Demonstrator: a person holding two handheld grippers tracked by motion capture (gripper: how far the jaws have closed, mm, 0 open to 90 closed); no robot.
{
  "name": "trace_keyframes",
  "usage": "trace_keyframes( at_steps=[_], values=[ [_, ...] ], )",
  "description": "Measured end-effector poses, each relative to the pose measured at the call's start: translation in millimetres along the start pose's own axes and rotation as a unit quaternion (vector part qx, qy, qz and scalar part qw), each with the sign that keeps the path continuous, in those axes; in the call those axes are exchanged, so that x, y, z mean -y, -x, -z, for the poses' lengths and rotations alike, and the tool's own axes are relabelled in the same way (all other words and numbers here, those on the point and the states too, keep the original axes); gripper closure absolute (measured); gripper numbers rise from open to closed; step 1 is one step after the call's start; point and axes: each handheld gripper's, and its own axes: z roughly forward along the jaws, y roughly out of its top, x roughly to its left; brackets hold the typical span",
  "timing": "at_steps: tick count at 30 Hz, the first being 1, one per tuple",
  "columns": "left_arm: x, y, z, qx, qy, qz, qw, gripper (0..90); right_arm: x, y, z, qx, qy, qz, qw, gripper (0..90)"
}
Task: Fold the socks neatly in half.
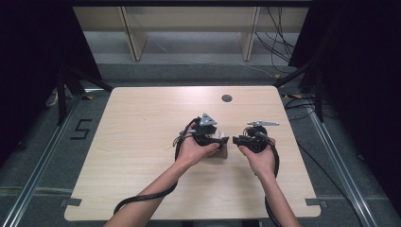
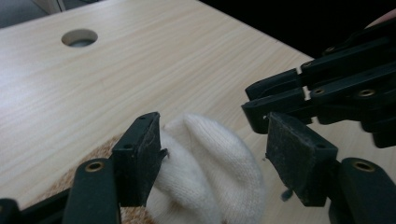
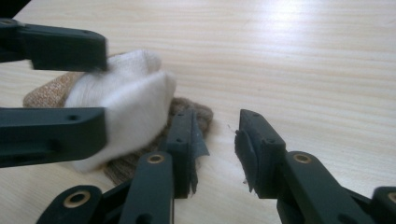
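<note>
Socks: I read the cream sock [image 2: 205, 163] lying loose between the left gripper's [image 2: 210, 154] wide jaws over the brown sock [image 3: 187, 112], right gripper [image 3: 217, 149] part-open and empty, likely mid-pairing.

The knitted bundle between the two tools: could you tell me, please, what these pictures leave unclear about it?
- High view: the white knit is too small to identify, and the left tool and hand cover most of it.
- Left gripper view: the knit's near end is cut off by the bottom edge; the brown piece sits behind a jaw.
- Right gripper view: the right tool stands open beside the brown knit; how the two pieces join is hidden beneath the white.
</note>
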Motion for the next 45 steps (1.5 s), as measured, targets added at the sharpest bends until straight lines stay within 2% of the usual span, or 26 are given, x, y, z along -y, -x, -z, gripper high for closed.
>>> trace_keyframes(
  at_steps=[2,4,6,7,8,10,13,14,15,18,20,21,23,24,25,26,27,31,32,34,35,38,39,40,43,45],
  values=[
    [-3.8,0.9,6.7,0.000,0.012,0.001,0.9999,32.9,-1.3,0.8,1.7,0.005,0.008,0.003,1.0000,65.5],
    [-7.4,-2.0,16.7,-0.009,0.017,0.001,0.9998,32.8,-3.4,-1.0,4.7,-0.005,0.015,-0.001,0.9999,65.0],
    [-8.1,-7.4,25.6,-0.016,0.012,-0.003,0.9998,33.1,-6.5,-3.4,6.0,-0.005,0.020,0.003,0.9998,64.0],
    [-7.0,-10.1,29.2,-0.021,0.011,-0.005,0.9997,33.7,-8.6,-5.6,6.5,-0.012,0.019,0.005,0.9997,63.0],
    [-5.2,-12.5,32.4,-0.024,0.010,0.000,0.9996,34.2,-10.6,-9.0,6.3,-0.015,0.016,0.003,0.9998,61.7],
    [-0.5,-19.7,39.6,-0.035,-0.004,-0.005,0.9994,34.4,-15.1,-14.9,4.9,-0.020,0.015,0.010,0.9997,60.4],
    [11.1,-33.3,51.1,-0.056,-0.017,0.003,0.9983,35.3,-25.3,-28.4,1.9,-0.032,0.015,0.020,0.9992,58.2],
    [16.4,-39.0,55.0,-0.063,-0.022,0.009,0.9978,35.6,-27.1,-33.8,0.7,-0.031,0.014,0.010,0.9994,57.2],
    [20.5,-43.2,57.9,-0.070,-0.026,0.013,0.9971,35.8,-31.0,-36.5,-3.3,-0.034,0.010,0.024,0.9991,55.8],
    [31.8,-53.0,63.2,-0.077,-0.052,0.016,0.9956,34.2,-35.7,-42.6,-15.1,-0.030,-0.010,0.025,0.9992,52.1],
    [40.8,-56.8,64.2,-0.079,-0.075,0.017,0.9939,31.5,-36.1,-46.1,-21.9,-0.025,-0.023,0.022,0.9992,49.8],
    [44.5,-56.7,63.4,-0.079,-0.079,0.018,0.9936,30.7,-35.2,-47.9,-24.2,-0.023,-0.029,0.018,0.9991,49.3],
    [49.6,-56.5,61.6,-0.077,-0.088,0.014,0.9930,29.1,-33.7,-48.2,-28.2,-0.020,-0.036,0.033,0.9986,49.6],
    [52.4,-55.5,60.0,-0.077,-0.094,0.009,0.9926,28.0,-32.5,-50.5,-28.3,-0.020,-0.042,0.024,0.9986,50.3],
    [53.9,-55.0,58.9,-0.075,-0.097,0.007,0.9924,27.6,-31.7,-50.9,-29.3,-0.016,-0.044,0.026,0.9986,51.1],
    [56.2,-53.3,56.8,-0.074,-0.099,0.007,0.9923,27.2,-31.3,-49.4,-29.5,-0.013,-0.044,0.038,0.9982,52.3],
    [57.4,-52.4,55.5,-0.076,-0.101,0.004,0.9920,27.0,-31.0,-51.0,-27.8,-0.013,-0.044,0.035,0.9983,54.0],
    [61.2,-50.2,49.3,-0.078,-0.110,-0.006,0.9909,30.4,-31.0,-52.5,-25.8,-0.010,-0.053,0.054,0.9971,73.5],
    [62.2,-49.7,47.6,-0.083,-0.112,-0.007,0.9901,31.8,-30.7,-52.4,-25.9,0.000,-0.056,0.055,0.9969,77.3],
    [64.3,-49.8,45.7,-0.089,-0.119,-0.010,0.9889,34.8,-29.4,-50.3,-25.1,0.000,-0.059,0.059,0.9965,81.6],
    [65.8,-49.9,44.6,-0.089,-0.121,-0.005,0.9886,35.4,-28.8,-51.3,-21.8,0.007,-0.057,0.057,0.9967,82.2],
    [71.2,-50.3,41.8,-0.094,-0.127,0.002,0.9875,38.1,-27.5,-53.3,-12.1,0.002,-0.051,0.055,0.9972,83.3],
    [72.6,-50.1,41.1,-0.095,-0.128,0.007,0.9872,39.0,-26.8,-51.8,-9.1,0.005,-0.049,0.067,0.9965,83.5],
    [75.0,-50.0,40.0,-0.099,-0.128,0.010,0.9867,39.7,-25.0,-53.1,-7.6,0.005,-0.049,0.052,0.9975,83.6],
    [79.5,-49.7,37.8,-0.106,-0.131,0.013,0.9857,42.2,-17.3,-44.8,-10.3,0.025,-0.060,0.074,0.9951,83.7],
    [81.0,-49.5,37.1,-0.106,-0.130,0.017,0.9857,43.2,-10.6,-39.4,-14.6,0.032,-0.076,0.057,0.9949,83.6]
  ],
)
